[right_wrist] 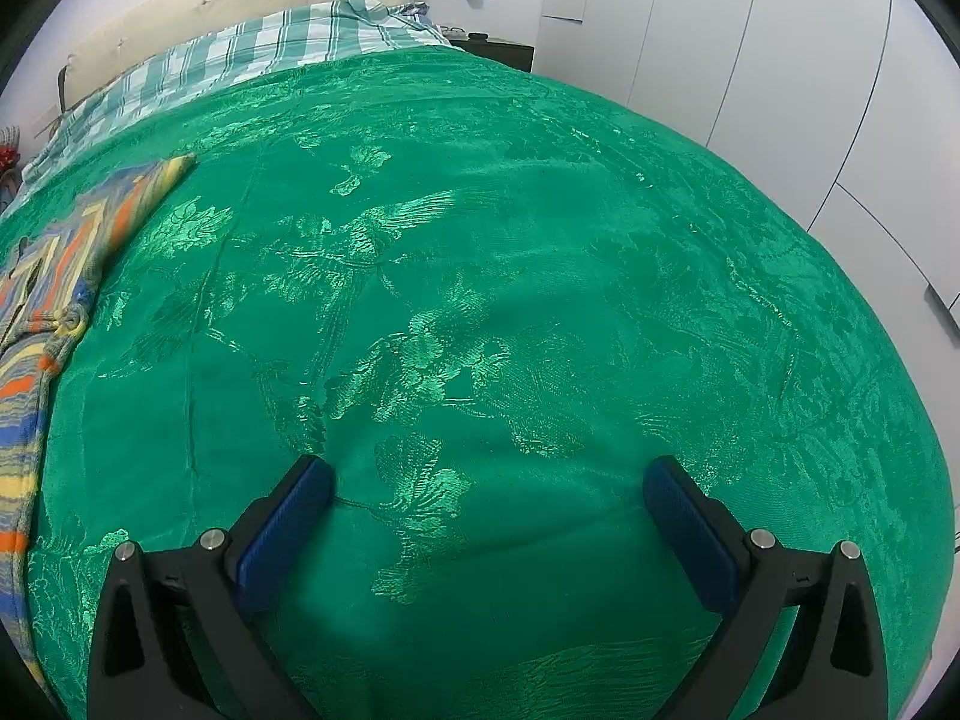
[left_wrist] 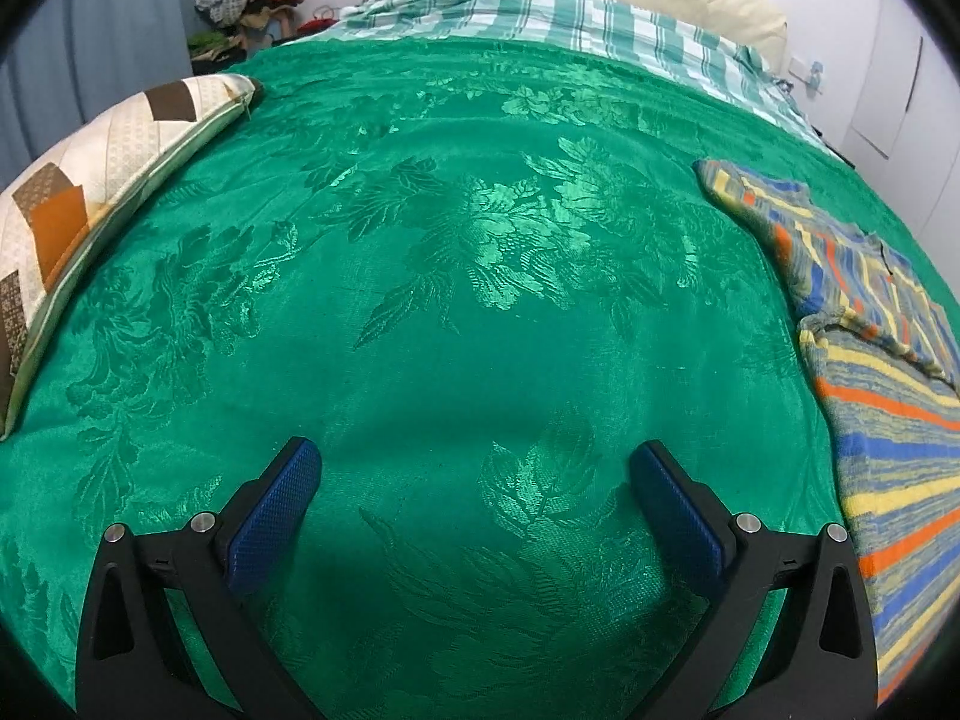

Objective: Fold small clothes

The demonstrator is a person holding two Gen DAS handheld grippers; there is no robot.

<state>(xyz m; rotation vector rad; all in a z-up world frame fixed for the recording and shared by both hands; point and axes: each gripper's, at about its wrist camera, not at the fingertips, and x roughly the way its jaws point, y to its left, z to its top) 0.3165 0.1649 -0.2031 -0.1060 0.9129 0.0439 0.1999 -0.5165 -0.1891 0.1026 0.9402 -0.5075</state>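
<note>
Both tools hang over the green bedspread [left_wrist: 456, 300] with nothing in them. The left tool [left_wrist: 474, 468] has its blue pads spread wide, and only bedspread shows between them. The right tool [right_wrist: 486, 480] is likewise spread wide over bare green cloth.

The task's thing is a small striped shirt [left_wrist: 888, 360], lying flat on the bed. In the left wrist view it fills the right edge of the frame, from a sleeve at middle right down to the lower right corner. In the right wrist view the same shirt [right_wrist: 36, 312] runs along the left edge, its sleeve reaching toward the upper left. So it lies between the two tools, touched by neither.

A patterned pillow [left_wrist: 90, 228] sits at the left edge of the left view, and a checked sheet [left_wrist: 540, 18] lies across the top of the bed.

The folding looks not yet begun: the shirt is spread out and no fold shows in what can be seen. This appears to be the approach before a first grasp. The next move likely calls for bringing each tool inward to its own side of the shirt, lowering the pads to the fabric edge, and pinching only the shirt layer, not the slippery bedspread beneath.
</note>
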